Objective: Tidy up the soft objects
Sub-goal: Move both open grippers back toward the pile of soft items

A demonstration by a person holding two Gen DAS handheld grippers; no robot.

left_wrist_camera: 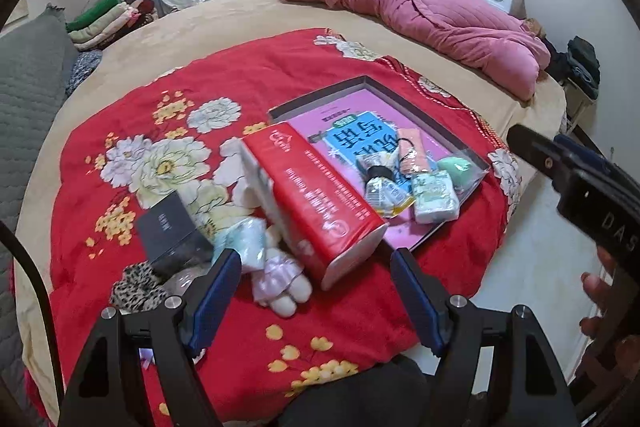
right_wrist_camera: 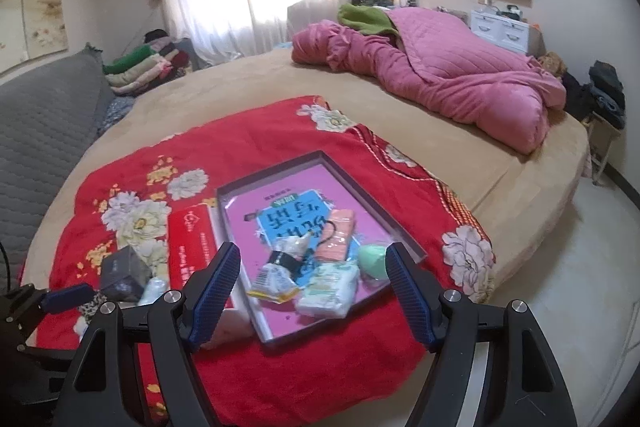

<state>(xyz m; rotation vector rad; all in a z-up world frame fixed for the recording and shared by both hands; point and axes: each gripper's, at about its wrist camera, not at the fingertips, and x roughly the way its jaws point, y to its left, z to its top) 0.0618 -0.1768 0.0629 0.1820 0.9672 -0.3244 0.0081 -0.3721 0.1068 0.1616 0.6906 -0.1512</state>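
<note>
A shallow dark tray [left_wrist_camera: 362, 81] [right_wrist_camera: 280, 157] with a pink-and-blue printed bottom lies on a red floral blanket [left_wrist_camera: 248, 75] [right_wrist_camera: 248, 131]. In it lie a green sponge [left_wrist_camera: 456, 169] [right_wrist_camera: 370, 261], a tissue pack [left_wrist_camera: 434, 197] [right_wrist_camera: 328, 289], a peach pack [left_wrist_camera: 412, 151] [right_wrist_camera: 338, 233] and small sachets [left_wrist_camera: 382, 187] [right_wrist_camera: 276, 281]. A red tissue box [left_wrist_camera: 320, 195] [right_wrist_camera: 188, 247] stands left of the tray, over a plush doll [left_wrist_camera: 278, 277]. My left gripper [left_wrist_camera: 316, 291] is open above the doll and box. My right gripper [right_wrist_camera: 312, 287] is open over the tray's near end.
A dark box [left_wrist_camera: 172, 231] [right_wrist_camera: 122, 273] and a leopard-print cloth [left_wrist_camera: 136, 287] lie left of the doll. A pink quilt [left_wrist_camera: 440, 11] [right_wrist_camera: 440, 67] is bunched at the far side of the round bed. Folded clothes [left_wrist_camera: 108, 19] [right_wrist_camera: 144, 67] are stacked far left.
</note>
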